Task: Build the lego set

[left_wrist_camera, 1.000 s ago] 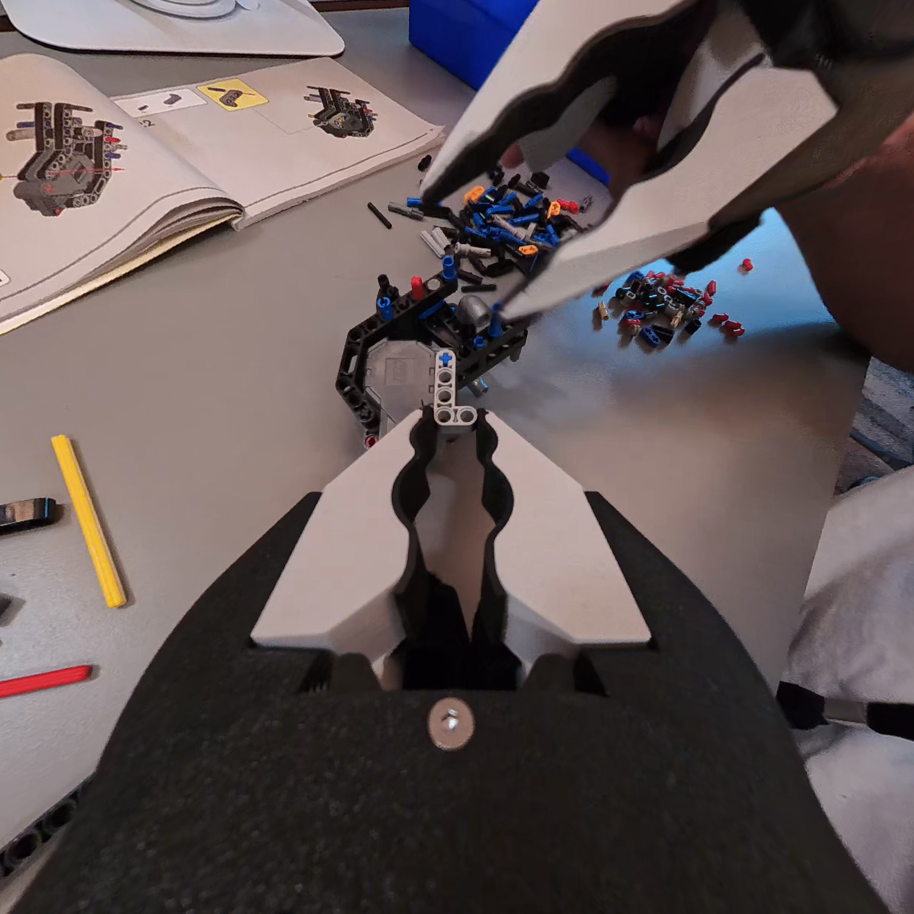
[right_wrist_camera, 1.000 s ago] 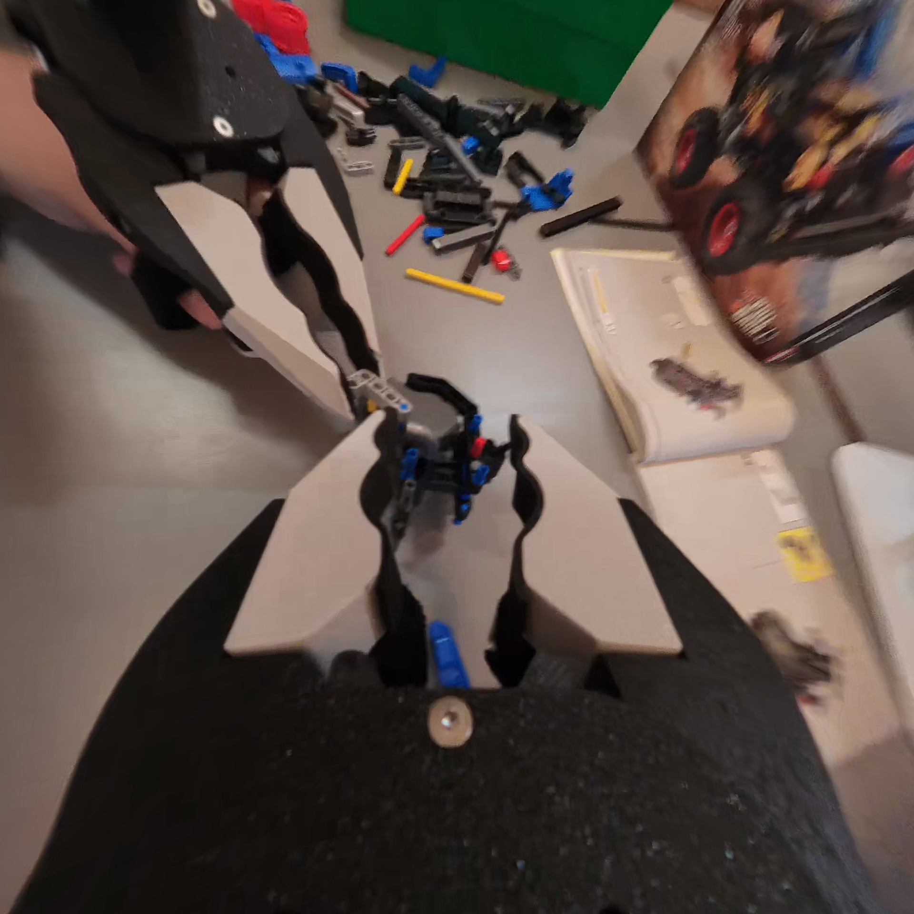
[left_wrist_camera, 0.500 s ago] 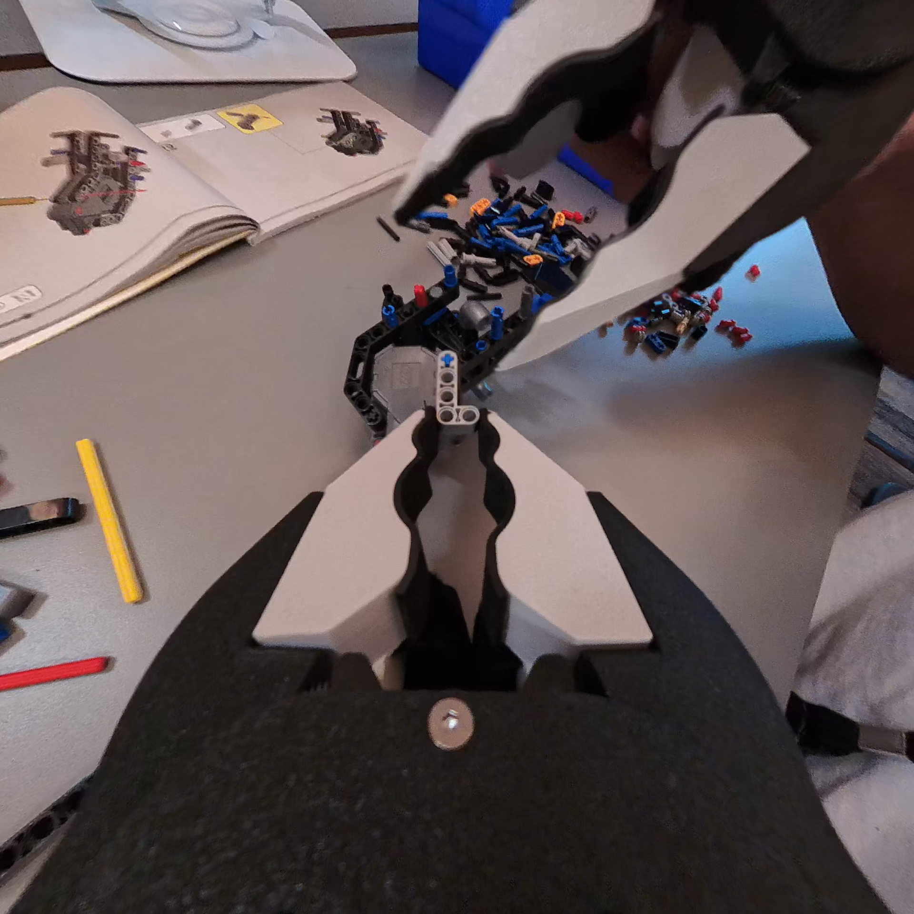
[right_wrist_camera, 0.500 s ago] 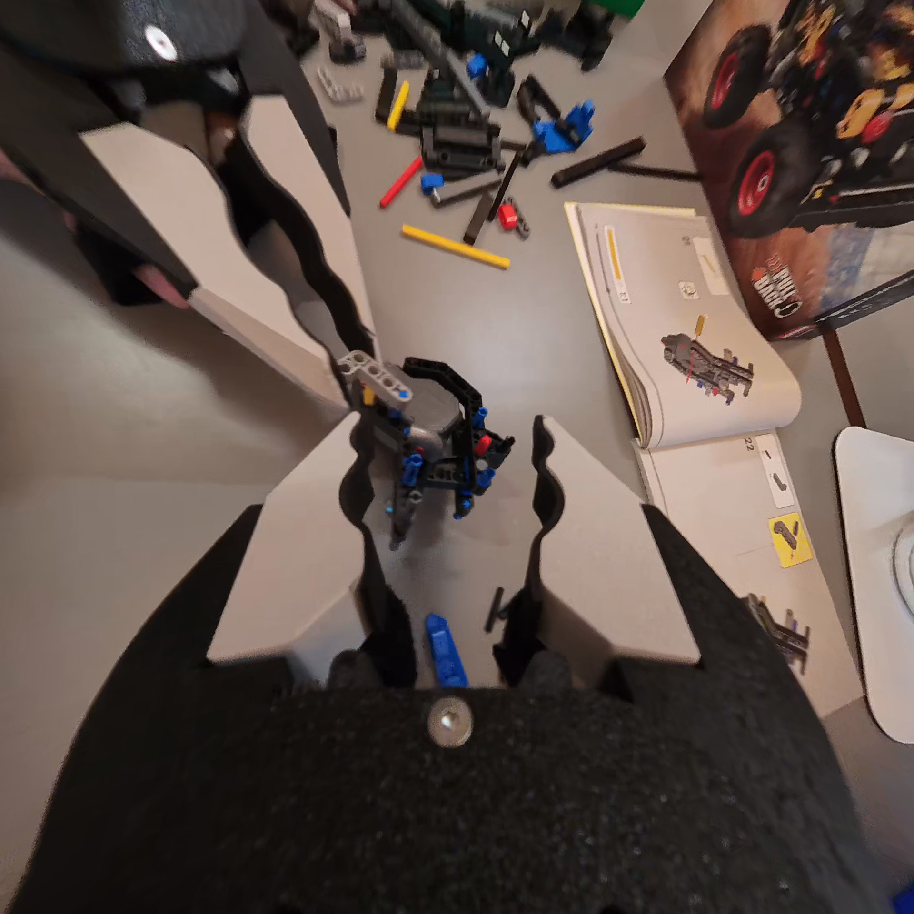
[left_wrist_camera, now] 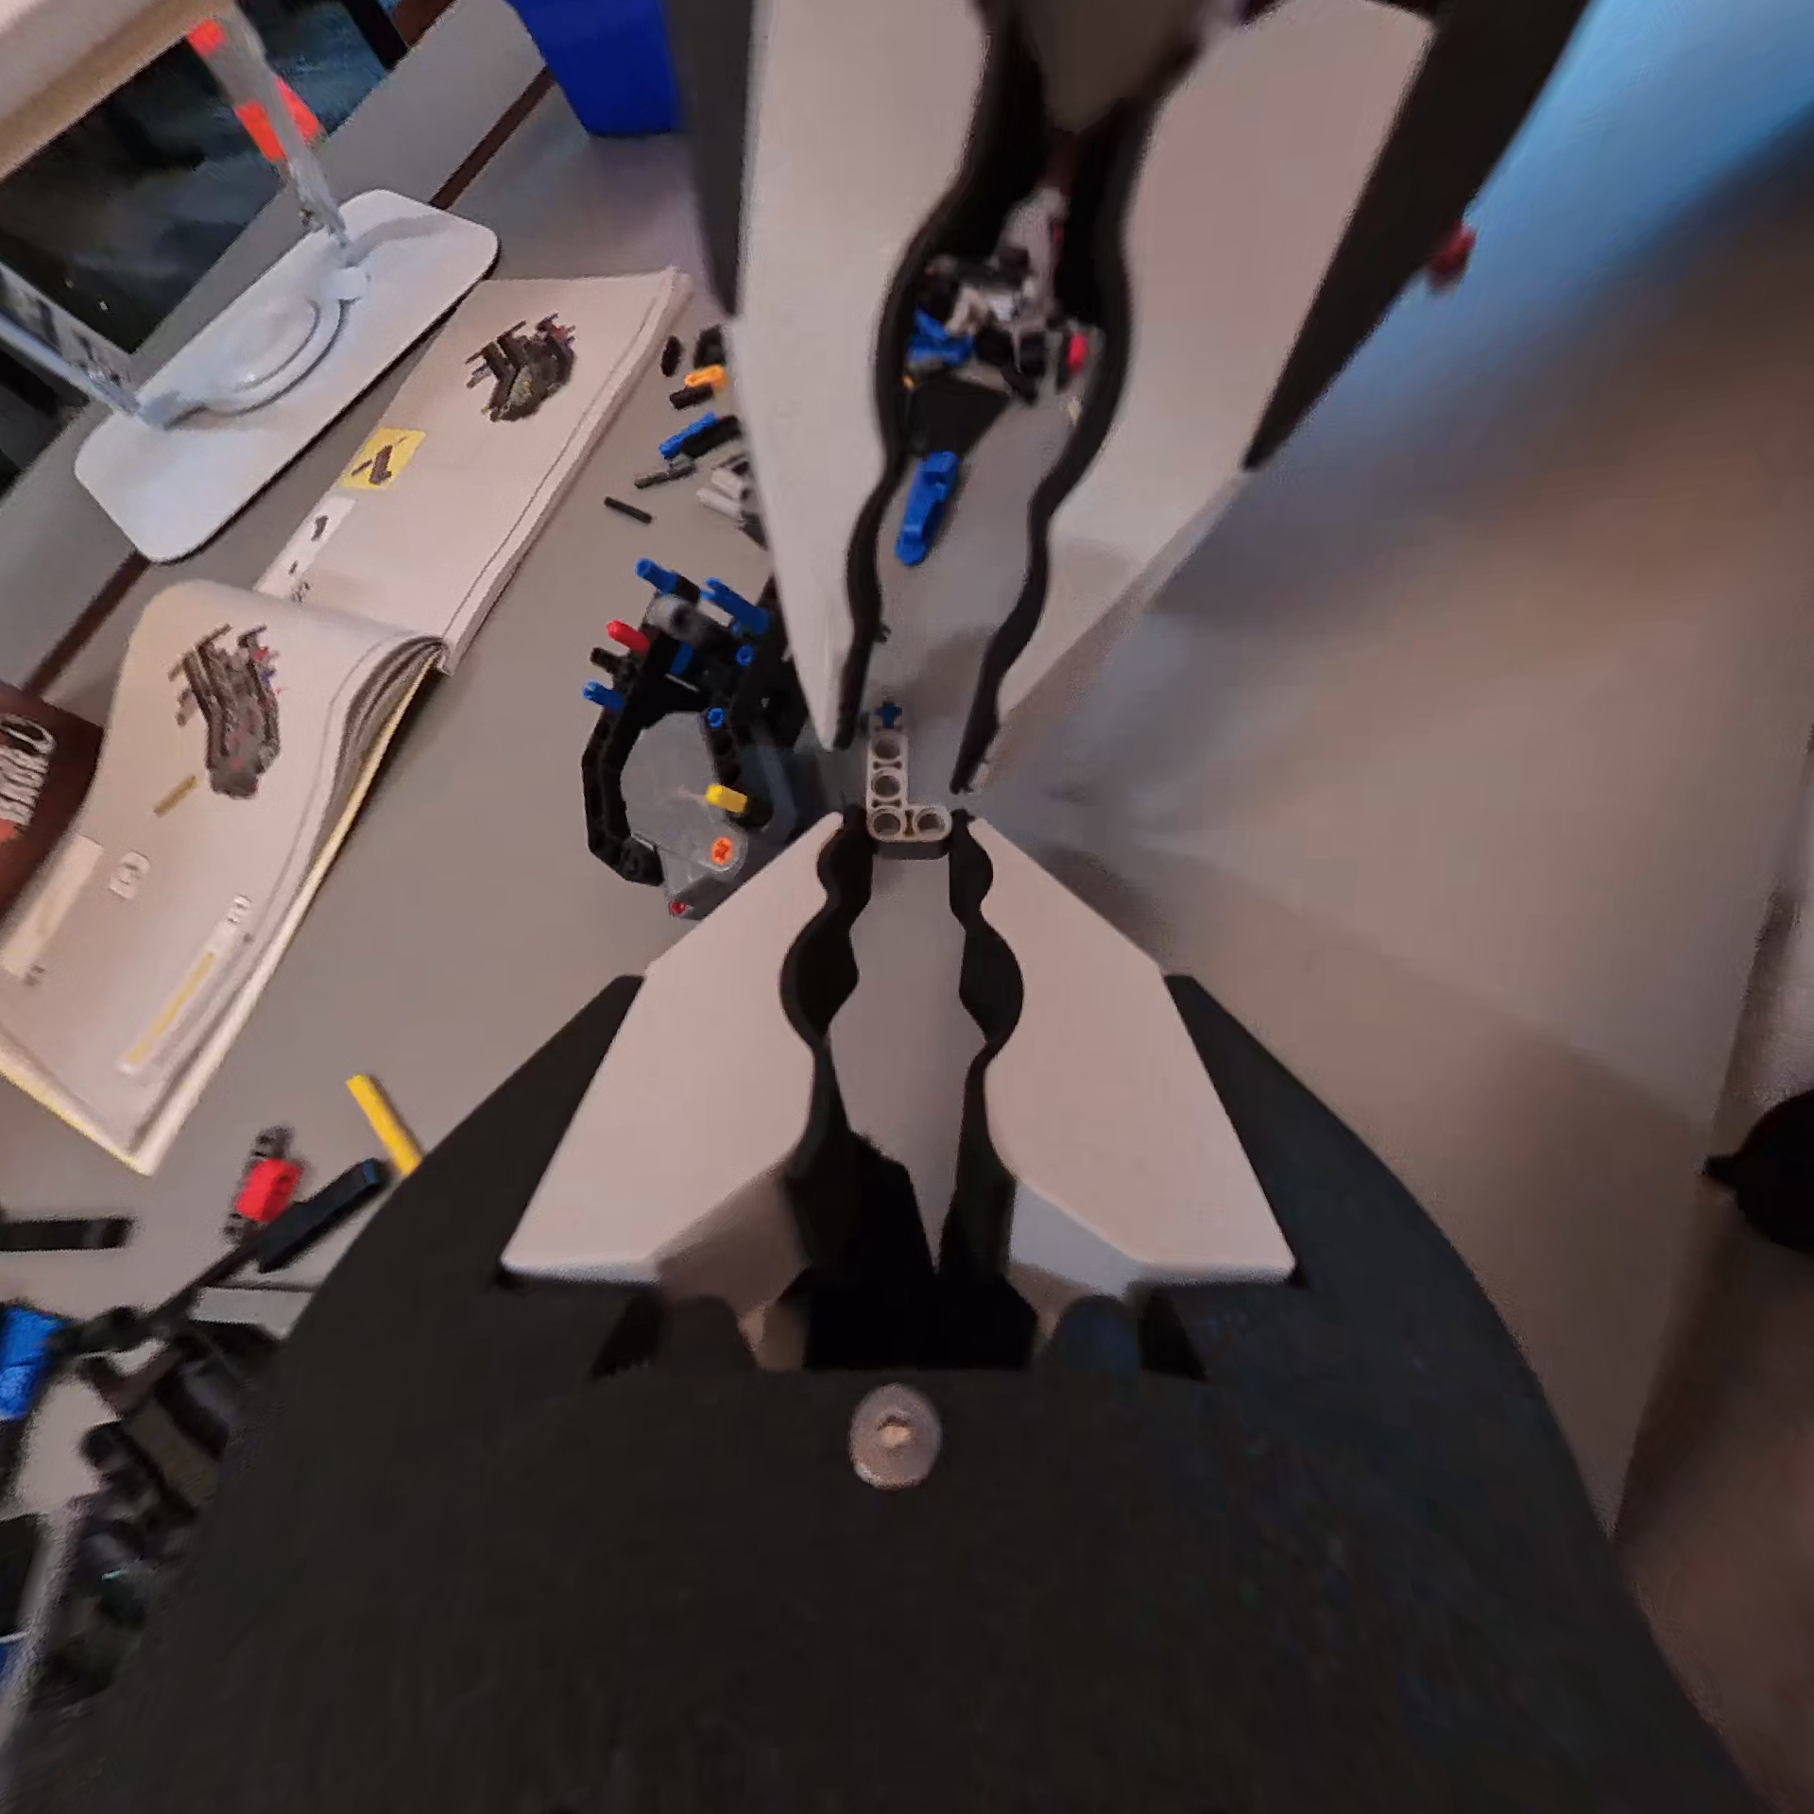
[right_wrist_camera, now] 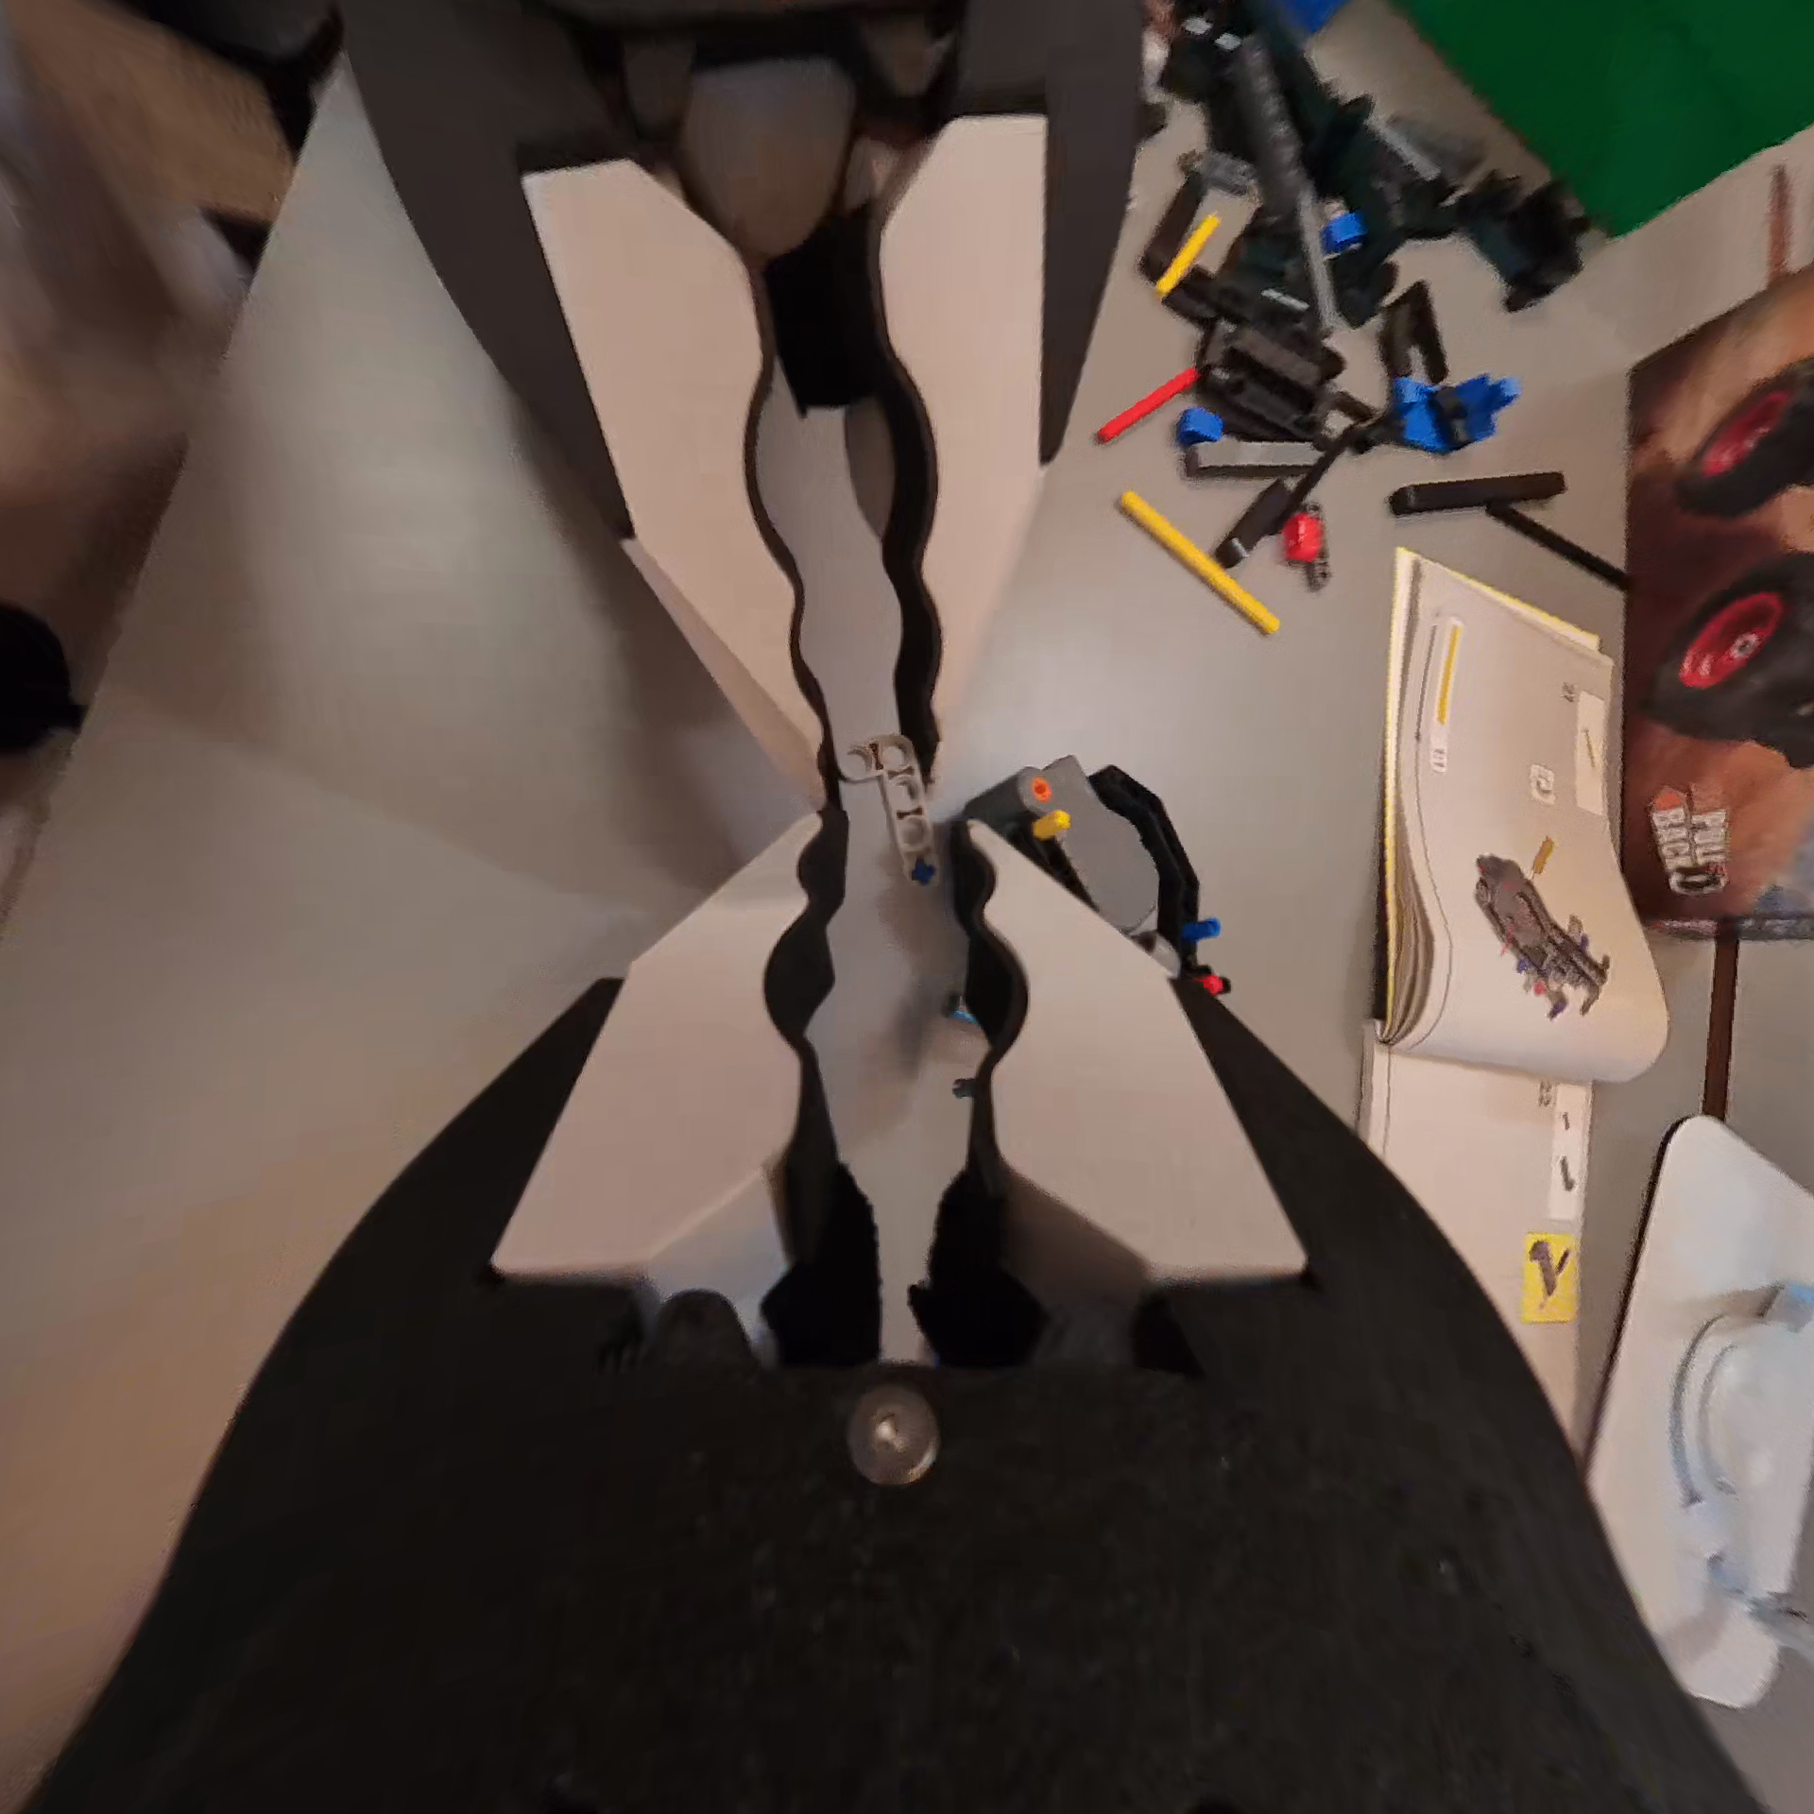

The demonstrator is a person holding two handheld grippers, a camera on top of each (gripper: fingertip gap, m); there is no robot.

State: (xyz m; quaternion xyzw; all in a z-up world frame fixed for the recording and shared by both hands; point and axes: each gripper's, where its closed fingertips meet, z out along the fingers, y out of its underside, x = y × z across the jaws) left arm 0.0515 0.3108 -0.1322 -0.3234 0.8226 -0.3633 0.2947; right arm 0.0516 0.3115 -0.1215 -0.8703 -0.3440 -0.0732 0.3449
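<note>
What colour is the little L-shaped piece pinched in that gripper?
Light grey L-shaped piece, with a blue pin at its tip; clearest in the left wrist view.

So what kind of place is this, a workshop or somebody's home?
Probably an office or lab desk used as a hobby bench: a grey table strewn with loose building pieces, an open instruction booklet, and a monitor stand at its edge.

right gripper [left_wrist_camera: 903,775] hides part of the parts pile [left_wrist_camera: 991,314]; box [right_wrist_camera: 1737,628] cut by the edge; table rim blurred
</note>
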